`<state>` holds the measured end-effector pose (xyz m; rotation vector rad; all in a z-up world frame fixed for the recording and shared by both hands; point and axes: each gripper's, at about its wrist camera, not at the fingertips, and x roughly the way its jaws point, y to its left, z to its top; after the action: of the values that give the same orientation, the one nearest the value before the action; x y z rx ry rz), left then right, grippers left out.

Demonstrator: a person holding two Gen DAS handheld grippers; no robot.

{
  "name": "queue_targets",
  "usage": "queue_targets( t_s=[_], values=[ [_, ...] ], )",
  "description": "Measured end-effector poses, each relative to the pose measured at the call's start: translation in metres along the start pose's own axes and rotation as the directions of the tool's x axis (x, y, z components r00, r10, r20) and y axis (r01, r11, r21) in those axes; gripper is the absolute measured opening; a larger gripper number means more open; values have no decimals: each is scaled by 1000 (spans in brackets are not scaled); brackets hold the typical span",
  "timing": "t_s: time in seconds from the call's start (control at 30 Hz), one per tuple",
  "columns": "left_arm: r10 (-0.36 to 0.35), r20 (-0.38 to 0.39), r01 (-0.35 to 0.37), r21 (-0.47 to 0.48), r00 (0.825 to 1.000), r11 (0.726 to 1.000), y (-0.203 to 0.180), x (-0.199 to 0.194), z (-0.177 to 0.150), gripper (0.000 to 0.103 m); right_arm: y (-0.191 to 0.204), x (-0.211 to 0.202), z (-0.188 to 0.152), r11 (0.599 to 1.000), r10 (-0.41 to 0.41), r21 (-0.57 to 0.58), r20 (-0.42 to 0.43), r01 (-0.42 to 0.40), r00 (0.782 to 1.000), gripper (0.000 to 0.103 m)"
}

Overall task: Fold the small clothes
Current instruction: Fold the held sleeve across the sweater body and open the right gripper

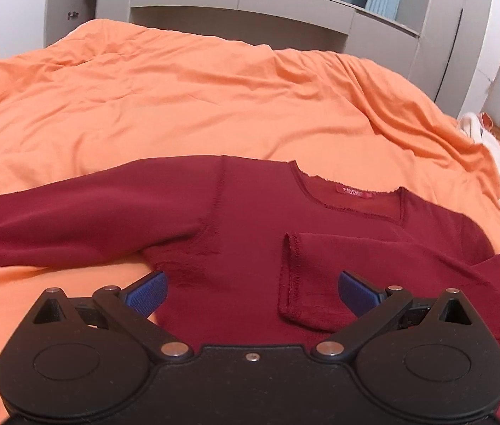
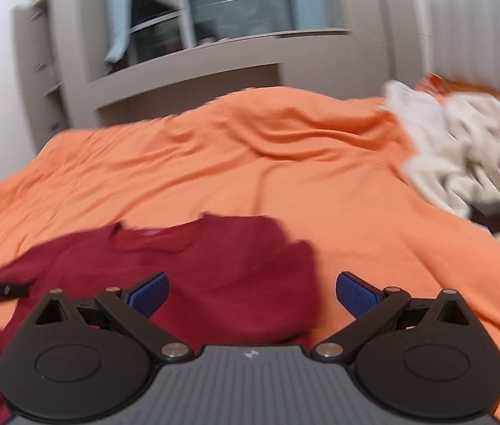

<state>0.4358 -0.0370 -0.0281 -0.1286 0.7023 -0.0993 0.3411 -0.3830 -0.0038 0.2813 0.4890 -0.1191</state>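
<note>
Lying flat on the orange bedspread (image 1: 186,106), neckline away from the cameras, the dark red top (image 1: 242,248) is seen with one sleeve already folded across its chest, cuff (image 1: 290,276) near the middle, while the other long sleeve (image 1: 55,226) is stretched out sideways. The left gripper (image 1: 251,292) is held just above the body of the garment, jaws spread wide and nothing caught between them. The right gripper (image 2: 251,294) is likewise fully open and empty, over the top's edge in a blurred view. A heap of pale clothes (image 2: 469,156) is left well apart. The outstretched sleeve is judged the next part to be folded; it is best pinched near the cuff, lifted only slightly and laid straight across the chest, so that the fold already made is not dragged out of place.
</note>
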Motion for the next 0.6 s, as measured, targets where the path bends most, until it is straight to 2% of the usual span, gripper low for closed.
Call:
queue_targets(
  t_s=[0.17,0.33,0.4,0.43,0.47,0.5,0.6],
  values=[
    [54,-28,-52,62,998,997,-10,30,0,102,-35,33,2,996,-28,81,-18,30,999,84],
    [86,-82,-77,109,993,991,-16,49,-5,102,-37,65,6,996,31,88,-45,-27,999,73],
    [95,-98,-83,119,991,989,-16,53,-7,102,-34,74,6,997,46,66,-60,-42,997,59],
    [101,-105,-88,122,989,989,-16,54,-8,102,-30,77,6,998,38,52,-69,-35,997,41],
    [104,-111,-90,124,988,988,-16,56,-8,102,-27,78,6,999,30,37,-70,-28,997,18],
    [103,-117,-89,123,988,988,-15,57,-9,102,-27,77,6,999,29,24,-62,-28,998,14],
    [103,-130,-88,120,986,989,-14,60,-11,102,-24,64,11,999,12,-33,1,-12,1000,9]
  ],
)
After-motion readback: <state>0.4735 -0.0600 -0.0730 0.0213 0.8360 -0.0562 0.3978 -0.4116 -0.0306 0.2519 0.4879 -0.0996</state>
